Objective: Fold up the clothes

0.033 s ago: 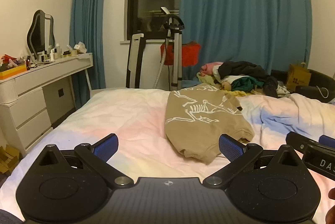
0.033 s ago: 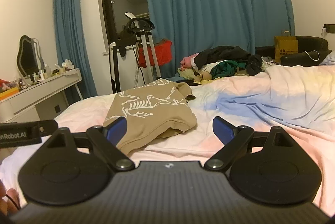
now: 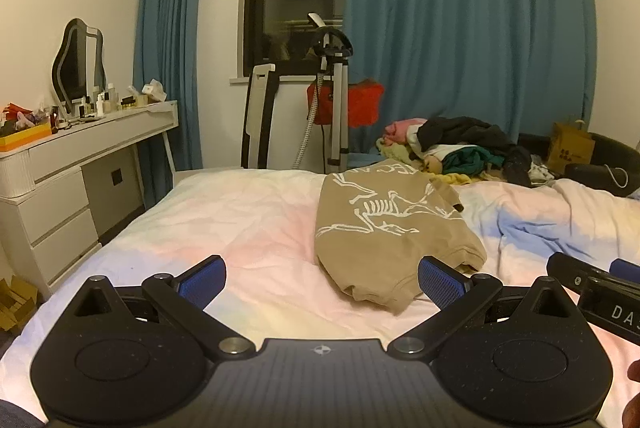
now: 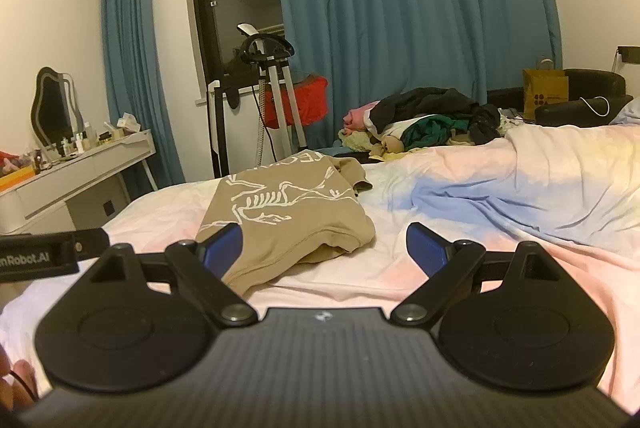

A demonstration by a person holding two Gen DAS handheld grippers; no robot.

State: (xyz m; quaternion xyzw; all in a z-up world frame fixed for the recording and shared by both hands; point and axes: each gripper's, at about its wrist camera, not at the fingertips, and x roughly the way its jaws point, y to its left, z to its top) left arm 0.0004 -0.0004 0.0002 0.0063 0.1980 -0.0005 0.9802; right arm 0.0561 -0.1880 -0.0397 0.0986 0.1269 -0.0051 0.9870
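Left wrist view: the left gripper [image 3: 322, 282] is seen with its jaws spread wide and nothing between the blue pads [image 3: 440, 286]; only bare bed sheet [image 3: 248, 228] lies in the gap. In the right wrist view the right gripper [image 4: 324, 248] is likewise held apart and empty. The tan sweatshirt [image 3: 384, 224] with a white skeleton print is found right of centre in the left view and left of centre in the right view [image 4: 288, 216], lying on the sheet just beyond both sets of fingers, already doubled over in a loose bundle.

The sweatshirt is judged to be soft, fairly thick and limp: it would sag and drag on the sheet when lifted, and nothing about it is fragile or slippery. A hold is best taken on the ribbed hem or a corner at the near edge [image 3: 380, 292], one gripper to each side, pinching through all layers.

The sleeves are tucked under and cannot be traced, and the far edge is foreshortened. The pile of clothes [image 3: 460, 148] at the upper right is too tangled for single garments to be told apart. The right gripper is cut off at the right edge of the left view [image 3: 592, 284].
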